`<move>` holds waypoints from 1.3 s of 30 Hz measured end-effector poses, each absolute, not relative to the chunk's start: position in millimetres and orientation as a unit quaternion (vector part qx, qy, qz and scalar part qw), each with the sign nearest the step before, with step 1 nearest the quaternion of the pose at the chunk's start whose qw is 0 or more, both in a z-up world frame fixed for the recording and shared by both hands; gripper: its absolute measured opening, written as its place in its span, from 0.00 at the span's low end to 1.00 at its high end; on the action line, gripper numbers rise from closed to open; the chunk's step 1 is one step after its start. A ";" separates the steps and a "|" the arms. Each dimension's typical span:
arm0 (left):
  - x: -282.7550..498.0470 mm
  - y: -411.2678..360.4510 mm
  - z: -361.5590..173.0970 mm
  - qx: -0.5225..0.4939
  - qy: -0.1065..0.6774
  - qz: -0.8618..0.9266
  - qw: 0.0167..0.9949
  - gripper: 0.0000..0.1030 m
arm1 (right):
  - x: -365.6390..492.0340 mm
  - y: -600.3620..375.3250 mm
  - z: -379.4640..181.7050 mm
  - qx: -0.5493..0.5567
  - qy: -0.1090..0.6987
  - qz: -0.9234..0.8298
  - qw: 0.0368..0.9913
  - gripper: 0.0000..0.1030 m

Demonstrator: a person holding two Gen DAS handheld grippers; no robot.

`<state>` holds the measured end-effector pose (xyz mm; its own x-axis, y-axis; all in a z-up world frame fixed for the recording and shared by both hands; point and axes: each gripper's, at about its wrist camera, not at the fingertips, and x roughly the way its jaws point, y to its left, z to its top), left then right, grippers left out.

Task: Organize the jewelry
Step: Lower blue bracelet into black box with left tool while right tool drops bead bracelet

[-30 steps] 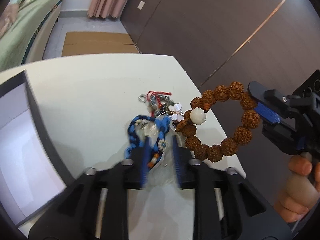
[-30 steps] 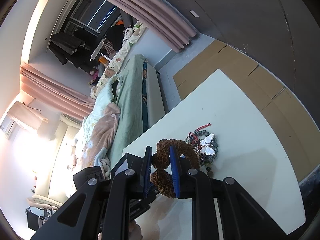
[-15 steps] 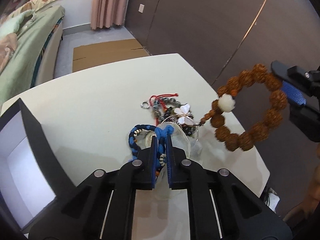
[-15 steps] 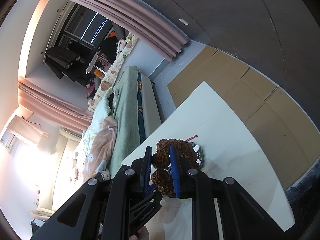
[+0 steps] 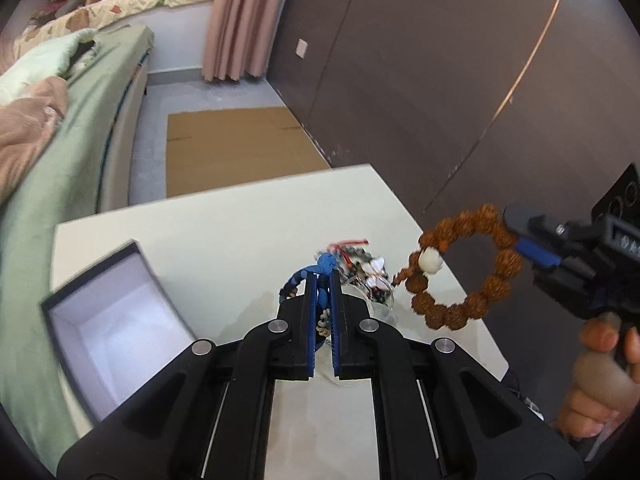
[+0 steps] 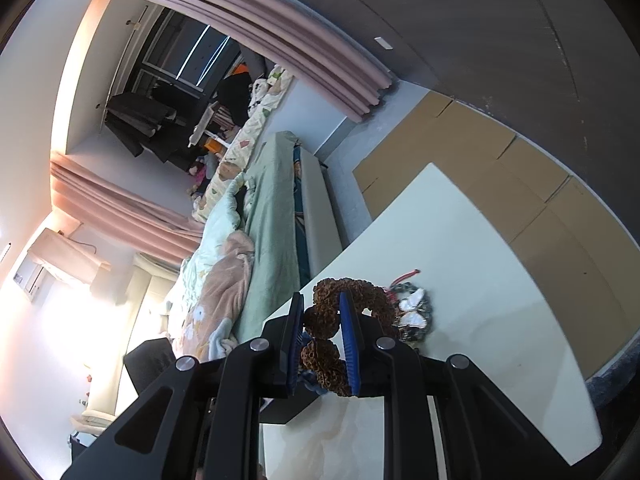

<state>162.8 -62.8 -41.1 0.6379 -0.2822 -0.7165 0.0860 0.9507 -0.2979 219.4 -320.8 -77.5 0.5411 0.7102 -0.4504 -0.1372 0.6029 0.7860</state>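
1. Left wrist view: the left gripper (image 5: 324, 312) has its blue-padded jaws nearly closed on the blue braided cord bracelet with pale beads (image 5: 320, 276), which bulges up out of the narrow gap. A second ago those jaws stood wide apart over the pile; half a second ago they had already pinched in.
2. Same view: the rest of the pile, a tangle of dark beads, red cord and a white butterfly pendant (image 5: 366, 270), lies on the white table (image 5: 224, 240) just right of the fingertips. It looks smaller and lower than before, as the camera has risen.
3. Same view: the open dark grey box with a white lining (image 5: 108, 320) sits on the table to the left; more of its inside shows than half a second ago.
4. Same view: the right gripper (image 5: 524, 244), held by a hand (image 5: 600, 380), pinches the brown rudraksha-seed bracelet with one white bead (image 5: 460, 268) by its upper right side. The ring hangs in the air beyond the table's right edge, lower than half a second ago.
5. Right wrist view: the right gripper (image 6: 322, 322) is closed tight on the brown seed bracelet (image 6: 344, 292), as in both earlier frames. The butterfly tangle (image 6: 412, 312) on the table (image 6: 480, 260) shows just right of the bracelet, where it was mostly hidden half a second ago.
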 end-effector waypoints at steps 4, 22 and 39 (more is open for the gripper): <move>151.4 -43.7 -24.3 -0.132 0.393 -0.092 0.905 0.07 | 217.8 -307.4 -72.6 0.351 0.397 0.284 0.799 0.18; 105.2 61.8 -33.6 -0.207 0.356 -0.015 0.911 0.64 | 182.3 -222.8 -44.6 0.282 0.362 0.369 0.808 0.18; 73.7 144.2 -22.6 -0.264 0.313 0.064 0.910 0.95 | 196.2 -121.9 -47.8 0.243 0.393 0.421 0.780 0.72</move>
